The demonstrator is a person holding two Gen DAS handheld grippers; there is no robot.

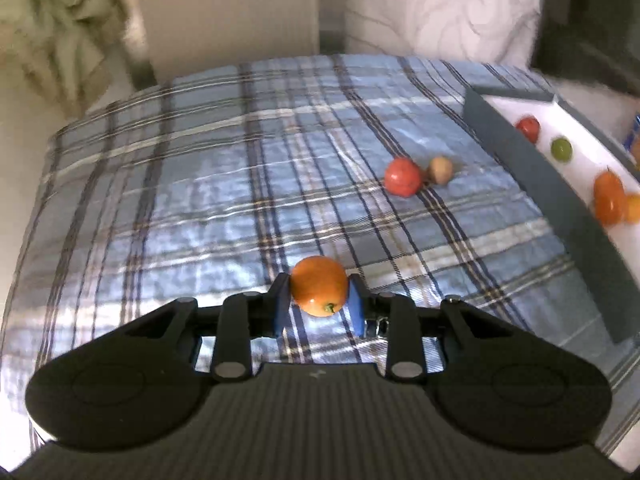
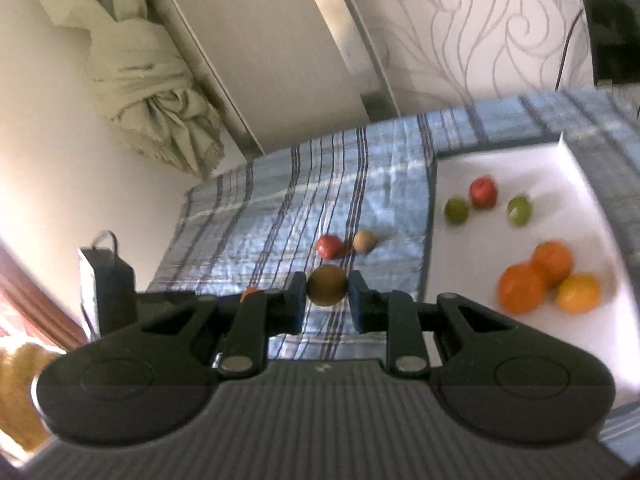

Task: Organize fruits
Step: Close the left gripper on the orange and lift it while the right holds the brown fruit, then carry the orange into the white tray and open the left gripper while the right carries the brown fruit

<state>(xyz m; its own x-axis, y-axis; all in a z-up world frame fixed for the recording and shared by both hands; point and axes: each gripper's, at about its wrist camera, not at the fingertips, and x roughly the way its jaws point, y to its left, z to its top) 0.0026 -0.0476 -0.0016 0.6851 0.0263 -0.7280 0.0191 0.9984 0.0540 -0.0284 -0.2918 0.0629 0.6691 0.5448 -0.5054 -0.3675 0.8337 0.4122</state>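
Left gripper (image 1: pixel 319 294) is clamped on an orange (image 1: pixel 319 285) above the plaid cloth (image 1: pixel 200 184); right gripper (image 2: pixel 327 294) squeezes a brown fruit (image 2: pixel 327 285). Best carried over the tray (image 2: pixel 500 168) wall (other fruit inside), then released low.

Each gripper (image 1: pixel 319 300) (image 2: pixel 326 300) — ribbed black body, silver pivot screws, blue pads.

A blue plaid cloth (image 1: pixel 208 184) covers the table. On it, right of centre, a red round fruit (image 1: pixel 403 177) touches a tan round fruit (image 1: pixel 440 169) on its right. Further right stands a grey-walled tray with a white floor (image 2: pixel 516 162), holding three orange fruits (image 2: pixel 522 288) nearest, and two green fruits (image 2: pixel 457 210) and a red fruit (image 2: pixel 483 192) behind them.
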